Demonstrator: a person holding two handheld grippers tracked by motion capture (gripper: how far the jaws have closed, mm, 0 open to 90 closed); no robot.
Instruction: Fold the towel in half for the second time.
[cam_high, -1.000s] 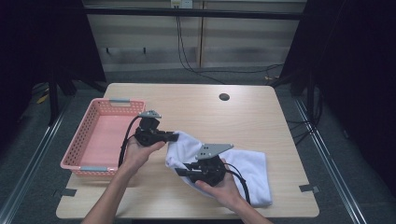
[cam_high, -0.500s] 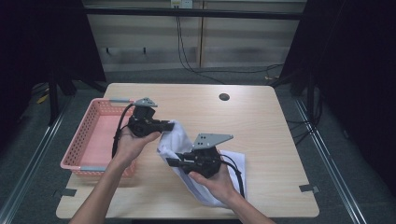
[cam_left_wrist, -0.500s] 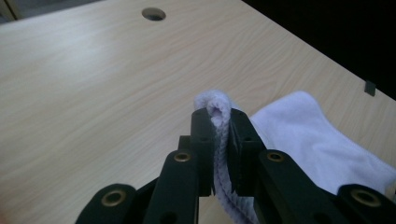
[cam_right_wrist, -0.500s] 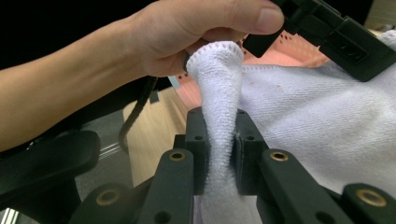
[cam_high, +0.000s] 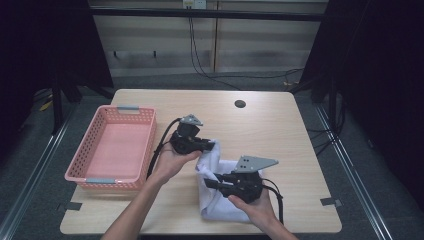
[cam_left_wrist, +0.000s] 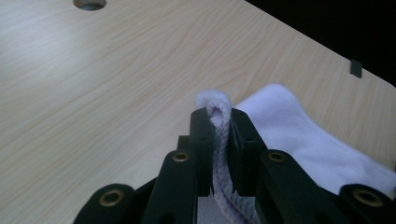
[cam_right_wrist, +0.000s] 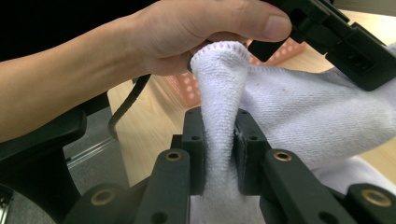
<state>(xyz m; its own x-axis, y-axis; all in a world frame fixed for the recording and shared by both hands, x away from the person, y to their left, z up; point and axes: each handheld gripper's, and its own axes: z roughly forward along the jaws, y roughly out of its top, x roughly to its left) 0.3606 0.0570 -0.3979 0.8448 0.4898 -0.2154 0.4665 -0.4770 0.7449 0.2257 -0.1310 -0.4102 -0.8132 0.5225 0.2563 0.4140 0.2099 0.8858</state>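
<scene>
Near the front edge of the table (cam_high: 280, 125), a little right of its middle, a white towel (cam_high: 220, 200) lay bunched, part of it lifted off the wood between two grippers. On the left gripper (cam_left_wrist: 218, 140), the black jaws were closed on a rolled hem of the towel, which stuck up just past the fingertips. On the right gripper (cam_right_wrist: 219, 140), the jaws pinched a thick fold of the same cloth, though they had just been easing open a little with the fold still pressed between the pads. From above, the left gripper (cam_high: 202, 145) held the towel's far corner while the right gripper (cam_high: 212, 181) gripped nearer the front edge. A pink basket (cam_high: 142, 150) stood by the table's left edge, apart from the towel.
</scene>
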